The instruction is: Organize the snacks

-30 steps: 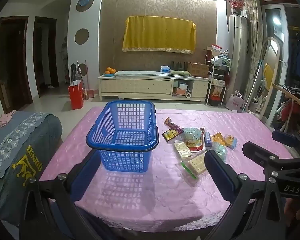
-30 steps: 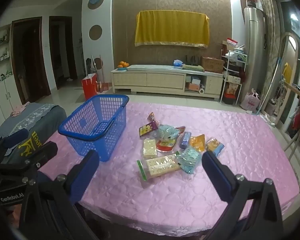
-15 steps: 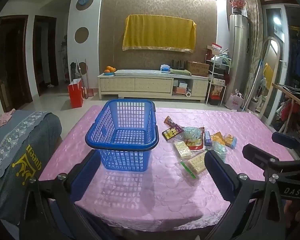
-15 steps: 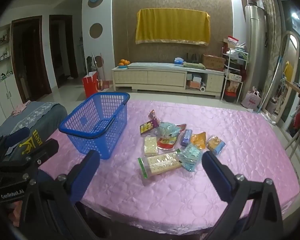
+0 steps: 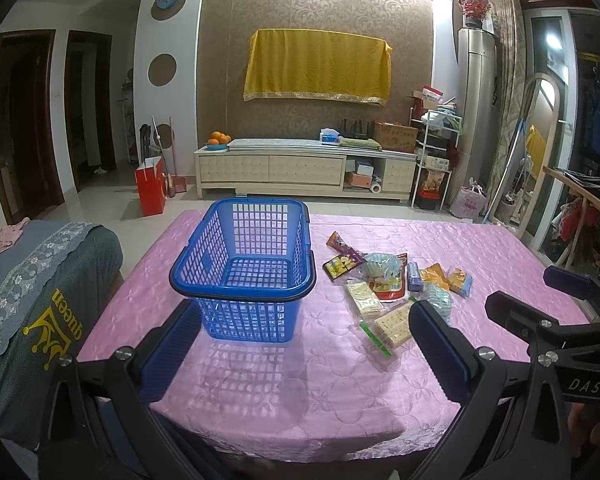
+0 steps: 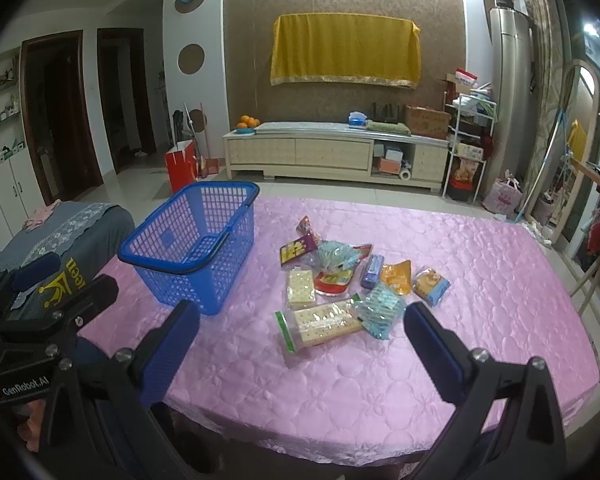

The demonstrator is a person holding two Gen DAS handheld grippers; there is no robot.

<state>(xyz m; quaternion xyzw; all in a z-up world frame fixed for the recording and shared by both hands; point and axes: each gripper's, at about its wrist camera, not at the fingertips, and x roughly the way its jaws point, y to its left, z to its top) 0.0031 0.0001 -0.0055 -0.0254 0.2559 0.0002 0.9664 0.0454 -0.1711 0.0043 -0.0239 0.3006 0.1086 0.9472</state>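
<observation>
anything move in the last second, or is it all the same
Only small camera drift: the right gripper eased slightly forward toward the snack packets, so they sit a little lower in its view. Nothing was gripped or released. Both grippers stay open and empty; the left gripper barely shifted. The blue plastic mesh basket remains empty on the pink quilted tablecloth.

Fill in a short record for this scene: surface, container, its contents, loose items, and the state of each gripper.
surface: table with pink cloth
container: blue basket, upright, left of the snacks
contents: nothing visible inside
loose items: snack packets clustered on the cloth, outside the basket
left gripper: open, holding nothing
right gripper: open, holding nothing
</observation>
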